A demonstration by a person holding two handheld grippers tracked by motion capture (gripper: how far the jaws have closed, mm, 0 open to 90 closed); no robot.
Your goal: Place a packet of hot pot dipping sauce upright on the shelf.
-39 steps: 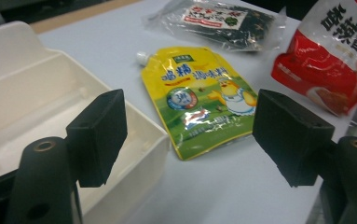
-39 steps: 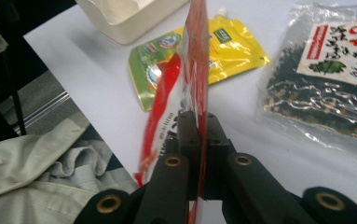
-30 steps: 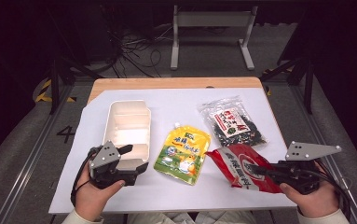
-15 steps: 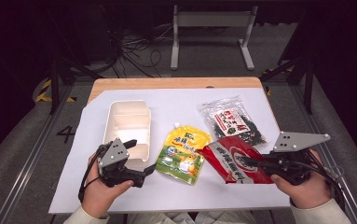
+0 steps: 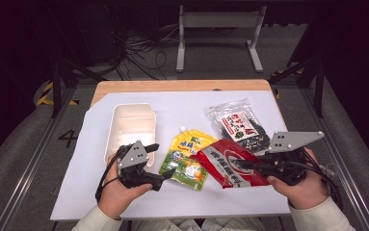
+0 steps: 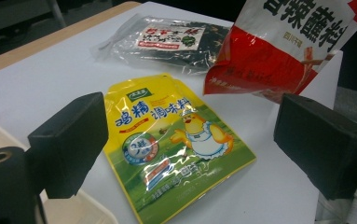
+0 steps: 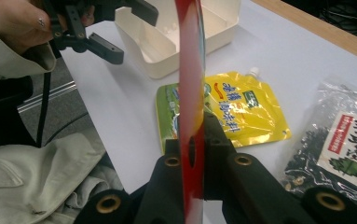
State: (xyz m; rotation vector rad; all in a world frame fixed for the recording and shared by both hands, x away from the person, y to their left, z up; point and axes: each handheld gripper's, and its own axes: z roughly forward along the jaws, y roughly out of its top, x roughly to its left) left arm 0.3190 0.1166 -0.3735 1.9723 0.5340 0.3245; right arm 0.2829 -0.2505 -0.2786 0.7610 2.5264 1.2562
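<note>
Three packets and one cream plastic box (image 5: 131, 126) share the white table (image 5: 182, 103). At the left, the left gripper (image 5: 156, 161) has just been opening; its jaws stand wide, nothing between them, aimed at the flat yellow spouted pouch (image 5: 187, 155) lying near centre. Right of it, the right gripper (image 5: 247, 165) pinches the red-and-white foil packet (image 5: 227, 160) by one edge, lifted partly over the pouch. Far right lies a clear bag of dark seaweed (image 5: 239, 126). With so thin an edge grip, the packet could slip or swing into the pouch.
</note>
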